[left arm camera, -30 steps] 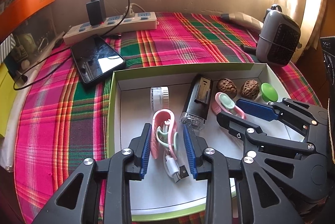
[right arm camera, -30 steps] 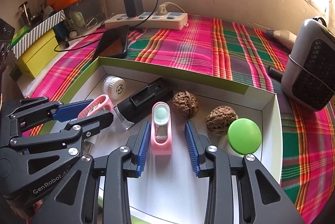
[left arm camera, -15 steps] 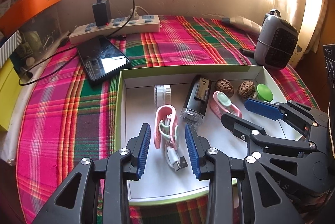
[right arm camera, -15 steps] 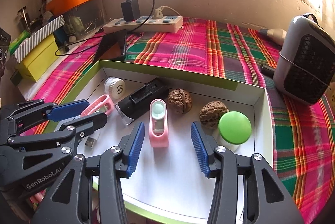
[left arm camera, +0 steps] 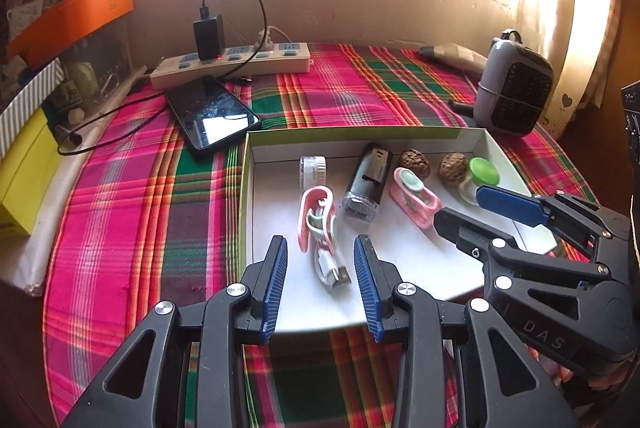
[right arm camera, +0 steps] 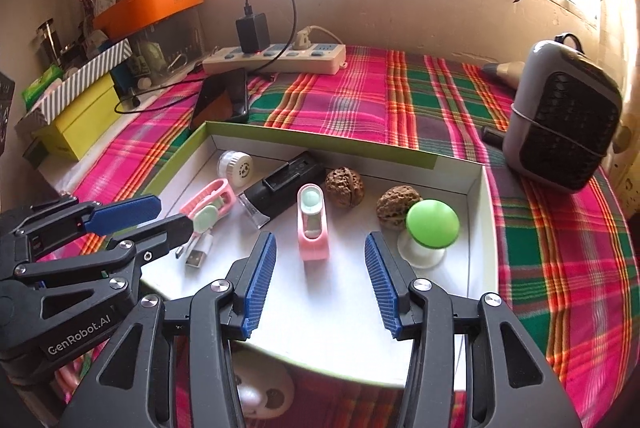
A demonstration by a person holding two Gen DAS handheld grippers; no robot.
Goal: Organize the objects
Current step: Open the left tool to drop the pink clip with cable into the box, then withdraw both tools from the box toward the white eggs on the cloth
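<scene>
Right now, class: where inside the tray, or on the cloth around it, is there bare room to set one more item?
Free: the tray floor's near half, ahead of the pink clip, and the plaid cloth between the power strip and the tray's far wall. Crowded: the tray's far row, from the white jar to the walnuts.

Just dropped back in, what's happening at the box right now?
Both handheld grippers hover open over the near edge of the white box, holding nothing. The left gripper is lined up with the pink cable holder and its USB cable; the right gripper points at the other pink clip. Also lying in the box are a black device, two walnuts, a white jar and a green-topped piece.
</scene>
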